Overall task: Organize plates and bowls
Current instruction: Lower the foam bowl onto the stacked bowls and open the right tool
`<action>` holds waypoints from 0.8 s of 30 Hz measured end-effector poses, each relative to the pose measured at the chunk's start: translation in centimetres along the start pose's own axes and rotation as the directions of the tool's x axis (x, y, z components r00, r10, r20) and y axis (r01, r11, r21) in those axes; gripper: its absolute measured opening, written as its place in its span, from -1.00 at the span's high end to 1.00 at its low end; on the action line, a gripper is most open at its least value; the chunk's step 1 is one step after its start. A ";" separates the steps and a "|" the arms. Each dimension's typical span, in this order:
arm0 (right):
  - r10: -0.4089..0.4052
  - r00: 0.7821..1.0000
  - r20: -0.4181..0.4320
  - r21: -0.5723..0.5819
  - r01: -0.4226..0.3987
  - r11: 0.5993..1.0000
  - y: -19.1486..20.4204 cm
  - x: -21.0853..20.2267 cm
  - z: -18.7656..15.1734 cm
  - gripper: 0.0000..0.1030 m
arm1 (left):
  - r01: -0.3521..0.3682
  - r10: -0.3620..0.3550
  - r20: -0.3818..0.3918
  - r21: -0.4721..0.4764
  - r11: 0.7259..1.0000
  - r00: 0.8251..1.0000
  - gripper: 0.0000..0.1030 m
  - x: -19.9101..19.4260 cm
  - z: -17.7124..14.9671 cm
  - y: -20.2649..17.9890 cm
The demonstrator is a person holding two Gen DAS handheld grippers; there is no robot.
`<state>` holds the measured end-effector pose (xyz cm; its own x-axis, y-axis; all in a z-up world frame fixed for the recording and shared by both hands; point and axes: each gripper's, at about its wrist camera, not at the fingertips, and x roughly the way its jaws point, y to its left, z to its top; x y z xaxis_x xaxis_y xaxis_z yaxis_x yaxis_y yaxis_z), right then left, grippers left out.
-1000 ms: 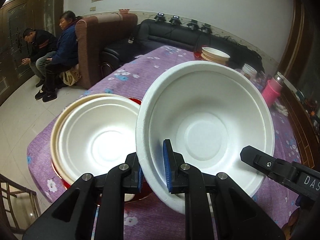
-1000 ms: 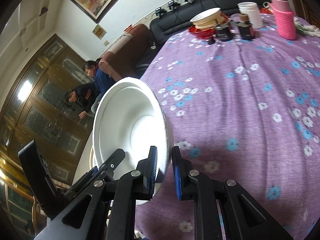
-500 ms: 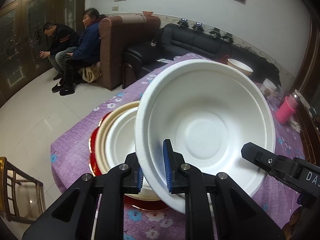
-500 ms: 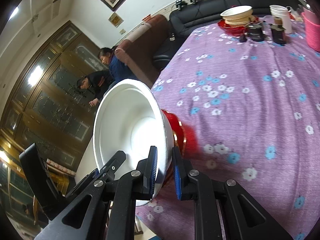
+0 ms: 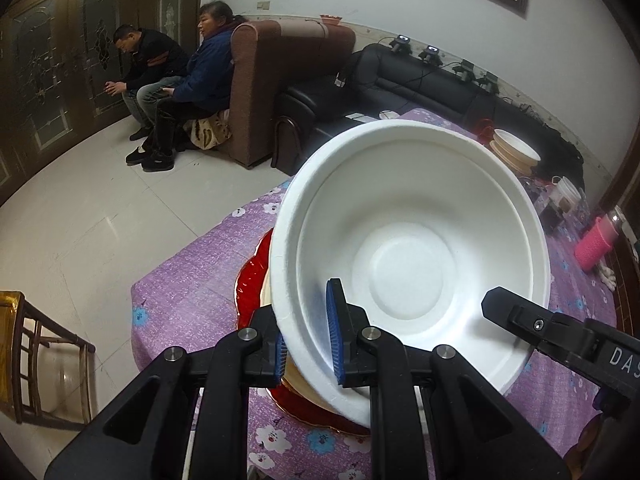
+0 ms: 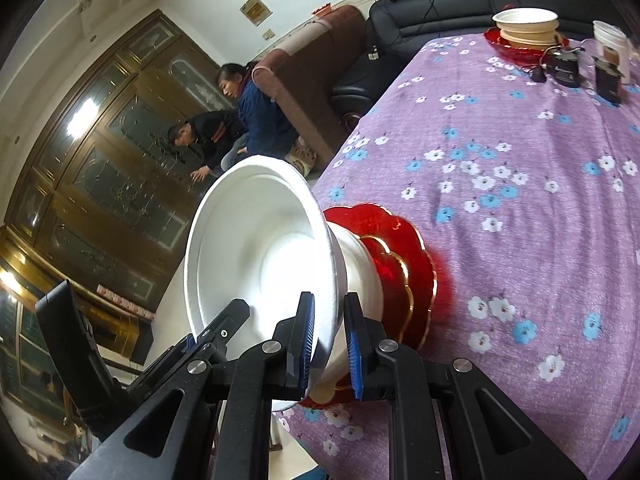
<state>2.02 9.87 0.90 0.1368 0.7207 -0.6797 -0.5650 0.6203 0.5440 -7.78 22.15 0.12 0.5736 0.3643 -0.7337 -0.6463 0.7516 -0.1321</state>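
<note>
Purple flowered cloth covers the table [image 6: 520, 184], with a sofa and two seated people beyond it. Both grippers pinch the rim of one white foam bowl [image 5: 408, 264]: the left gripper [image 5: 306, 340] clamps narrow on the rim at about 7 o'clock in its own view, and the right gripper [image 6: 330, 334] clamps narrow on the rim at about 5 o'clock in its view. The bowl hangs tilted, its mouth toward the left camera.

Directly under it sits a red scalloped glass plate with a gold edge [image 6: 404, 248], near the table's corner, carrying a cream-coloured bowl [image 5: 266, 288] that peeks out at the white bowl's 8 o'clock. A second stack of cream bowls on a red plate [image 6: 526, 26] stands well apart at the far end of the table, at 1 o'clock in the right view.

The step in hand looks like nesting the white bowl into the near stack. The next move probably calls for levelling the bowl, centring it over the cream one, lowering until it seats, then releasing both rims together so the light foam does not tip.
</note>
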 end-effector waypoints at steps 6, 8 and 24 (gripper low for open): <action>0.005 0.999 -0.033 0.002 -0.005 1.000 0.0 1.3 0.3 0.71 | -0.021 0.021 -0.017 -0.002 1.000 1.000 0.71 0.7 0.0 0.2; 0.007 0.999 -0.042 0.003 -0.007 1.000 -0.1 1.6 0.2 0.71 | -0.030 0.030 -0.019 0.003 1.000 0.999 0.71 0.9 -0.1 0.2; 0.001 0.998 -0.064 0.002 -0.001 1.000 -0.2 2.8 0.4 0.71 | -0.053 0.053 -0.020 0.002 0.999 0.998 0.71 0.9 -0.4 0.0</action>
<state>2.82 11.86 -0.96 0.0842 0.7001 -0.7091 -0.5634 0.6204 0.5457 -7.43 22.26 -0.81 0.5287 0.3926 -0.7526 -0.6745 0.7325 -0.0918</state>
